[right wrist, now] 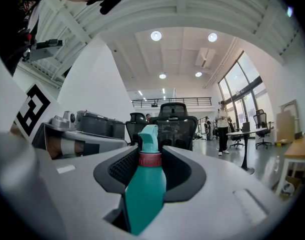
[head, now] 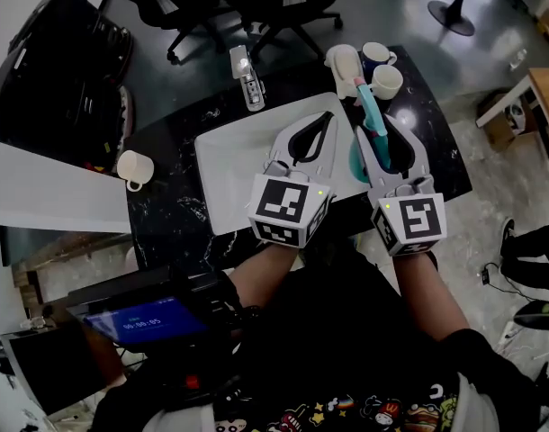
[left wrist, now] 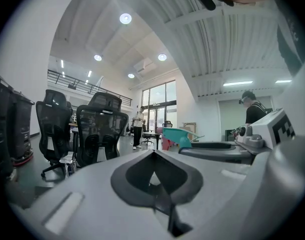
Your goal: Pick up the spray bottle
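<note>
The right gripper (right wrist: 151, 153) has its jaws clamped on the neck and shoulder of the teal spray bottle (right wrist: 145, 184), nozzle pointing away from the person and toward the cups (head: 383, 81) at the far edge of the dark table (head: 166, 207). The left gripper (left wrist: 153, 155), jaws pressed together and empty, hangs over the white tray (head: 228, 171). The pick-up looks all but complete, with the bottle seemingly clear of the table; what remains calls mainly for a firm, steady hold.
</note>
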